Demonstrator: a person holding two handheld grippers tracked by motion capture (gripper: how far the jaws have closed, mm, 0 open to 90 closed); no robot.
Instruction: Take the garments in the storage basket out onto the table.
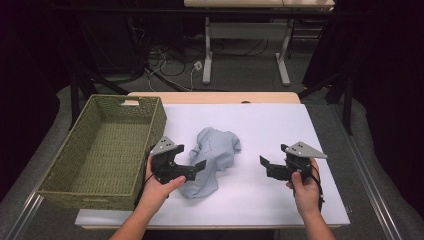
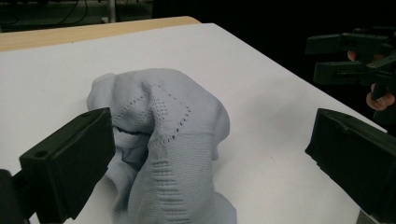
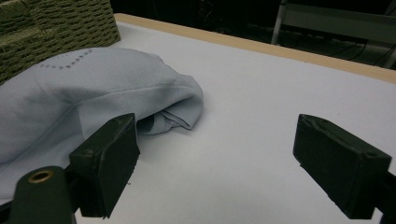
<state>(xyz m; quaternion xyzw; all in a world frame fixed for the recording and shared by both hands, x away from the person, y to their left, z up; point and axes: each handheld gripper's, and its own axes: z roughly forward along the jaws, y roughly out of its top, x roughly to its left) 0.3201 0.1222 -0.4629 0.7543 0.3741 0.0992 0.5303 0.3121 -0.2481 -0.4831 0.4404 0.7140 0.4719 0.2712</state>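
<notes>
Crumpled pale-blue garment [image 1: 212, 157] between both grippers, left gripper [image 1: 199, 167] touching it, right gripper [image 1: 264, 164] apart, all fingers spread.

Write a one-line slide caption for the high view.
Two hand-held grippers, left and right, both open, flank a crumpled pale blue garment beside a woven basket.

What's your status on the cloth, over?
Both claws open: left claw at the crumpled pale blue cloth, right claw off to its side, holding nothing. Cloth on white table, outside the wicker basket. Nothing in the way.
</notes>
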